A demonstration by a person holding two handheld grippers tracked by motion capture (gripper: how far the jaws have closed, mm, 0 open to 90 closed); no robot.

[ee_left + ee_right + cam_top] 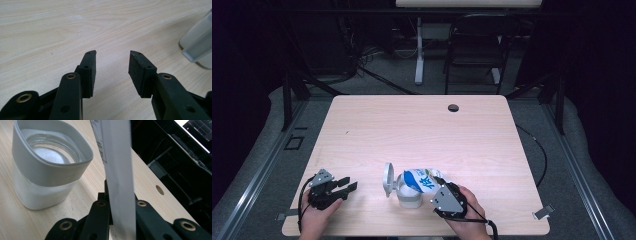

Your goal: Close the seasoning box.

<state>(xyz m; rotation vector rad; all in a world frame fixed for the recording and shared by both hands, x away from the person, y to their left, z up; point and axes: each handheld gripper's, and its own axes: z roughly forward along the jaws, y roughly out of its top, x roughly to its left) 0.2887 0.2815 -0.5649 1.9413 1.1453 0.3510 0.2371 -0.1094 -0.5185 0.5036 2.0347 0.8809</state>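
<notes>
A white jar (pixel 408 194) with white powder inside stands near the table's front edge, its hinged lid (pixel 388 179) flipped up on its left. A blue-and-white pouch (pixel 422 179) is tilted over the jar's mouth, and my right gripper (pixel 443 186) is shut on the pouch's end. In the right gripper view the pouch's white edge (pixel 117 170) rises between the jaws, with the open jar (pixel 50 162) at the left. My left gripper (pixel 347 187) rests open on the table at the front left, nothing between its fingers (pixel 138 72). The jar's lid (pixel 200 45) shows at the right in that view.
The wooden table (pixel 422 125) has a small round hole (pixel 453 107) near its far edge. A chair (pixel 474 47) and a desk leg (pixel 419 50) stand beyond the table on the grey floor. Dark curtains close off both sides.
</notes>
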